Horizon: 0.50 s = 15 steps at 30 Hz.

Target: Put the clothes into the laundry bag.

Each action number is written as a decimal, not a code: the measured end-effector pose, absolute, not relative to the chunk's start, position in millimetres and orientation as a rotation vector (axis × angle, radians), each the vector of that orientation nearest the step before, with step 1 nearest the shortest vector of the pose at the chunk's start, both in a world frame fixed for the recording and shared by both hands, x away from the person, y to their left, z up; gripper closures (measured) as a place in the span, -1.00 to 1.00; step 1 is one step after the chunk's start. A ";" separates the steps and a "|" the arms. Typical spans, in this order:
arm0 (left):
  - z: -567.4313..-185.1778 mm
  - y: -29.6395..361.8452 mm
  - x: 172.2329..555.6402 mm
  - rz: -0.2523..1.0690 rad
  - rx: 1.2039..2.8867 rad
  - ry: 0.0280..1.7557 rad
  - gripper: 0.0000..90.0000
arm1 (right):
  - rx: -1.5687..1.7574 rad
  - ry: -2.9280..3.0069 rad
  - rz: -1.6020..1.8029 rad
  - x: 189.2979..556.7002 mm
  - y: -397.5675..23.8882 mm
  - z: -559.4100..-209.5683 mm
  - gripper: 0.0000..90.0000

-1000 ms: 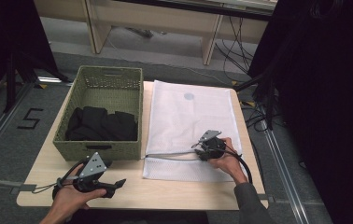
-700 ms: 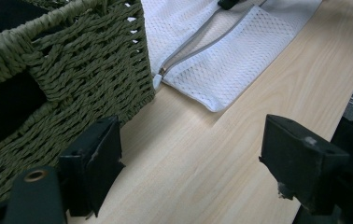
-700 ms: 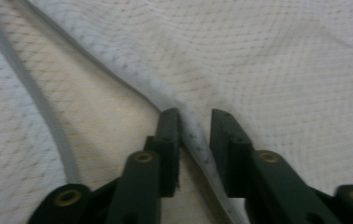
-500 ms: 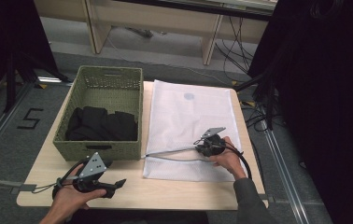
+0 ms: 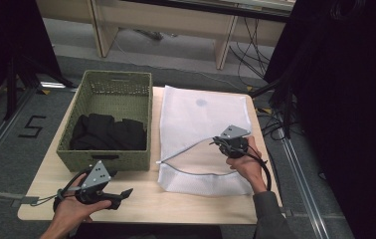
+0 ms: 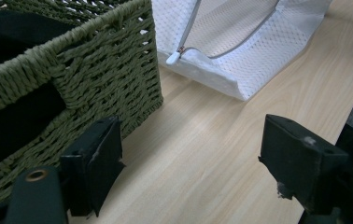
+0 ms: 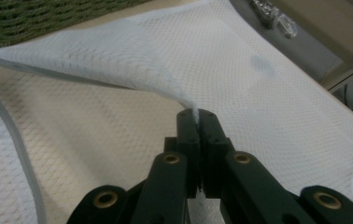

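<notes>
Pinching thin white mesh bag (image 7: pixel 240 93); right tool (image 7: pixel 197 116)

The high view looks forward and down from above the person's side, covering the whole counter (image 5: pixel 211 199) from a distance. The left gripper view sits low and close, facing across the counter past the green wicker basket (image 6: pixel 72 70) toward the white mesh laundry bag (image 6: pixel 240 56). The right gripper view looks closely along that bag (image 7: pixel 277 88). All three share it.
</notes>
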<state>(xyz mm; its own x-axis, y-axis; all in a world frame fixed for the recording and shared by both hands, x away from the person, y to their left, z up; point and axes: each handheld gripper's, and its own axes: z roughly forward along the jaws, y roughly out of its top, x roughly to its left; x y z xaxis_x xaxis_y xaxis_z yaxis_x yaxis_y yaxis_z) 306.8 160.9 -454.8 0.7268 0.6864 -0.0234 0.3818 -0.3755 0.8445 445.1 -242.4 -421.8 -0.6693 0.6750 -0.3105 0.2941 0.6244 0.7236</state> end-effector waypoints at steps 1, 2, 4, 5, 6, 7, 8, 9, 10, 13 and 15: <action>-452.8 161.9 306.5 0.425 2.012 0.812 -0.54 | 0.735 2.262 0.873 445.1 -243.6 -418.3 1.00; -451.3 162.5 306.3 0.417 2.013 0.816 -0.54 | 0.735 2.262 0.873 445.1 -243.6 -418.3 1.00; -446.3 163.6 308.6 0.412 2.009 0.796 -0.51 | 0.742 2.240 0.890 444.9 -244.1 -414.4 0.99; -442.9 164.2 309.4 0.422 1.987 0.815 -0.51 | 0.717 2.237 0.886 445.1 -244.4 -413.4 0.99; -440.3 165.4 310.5 0.423 1.984 0.814 -0.51 | 0.739 2.238 0.887 443.8 -243.3 -412.1 0.99; -432.7 169.8 313.4 0.438 1.971 0.820 -0.52 | 0.707 2.238 0.887 444.9 -242.9 -410.2 0.99; -432.7 169.8 313.4 0.438 1.971 0.820 -0.52 | 0.707 2.238 0.887 444.9 -242.9 -410.2 0.99; -421.4 176.8 316.9 0.462 1.930 0.851 -0.54 | 0.736 2.235 0.892 443.7 -241.3 -409.7 0.99; -421.4 176.8 316.9 0.462 1.930 0.851 -0.56 | 0.736 2.235 0.892 443.7 -241.3 -409.7 0.99; -400.5 190.5 328.4 0.513 1.914 0.896 -0.58 | 0.740 2.218 0.907 443.8 -240.6 -408.9 0.99; -392.2 196.1 338.3 0.539 1.924 0.917 -0.58 | 0.742 2.223 0.910 443.8 -240.6 -409.1 0.99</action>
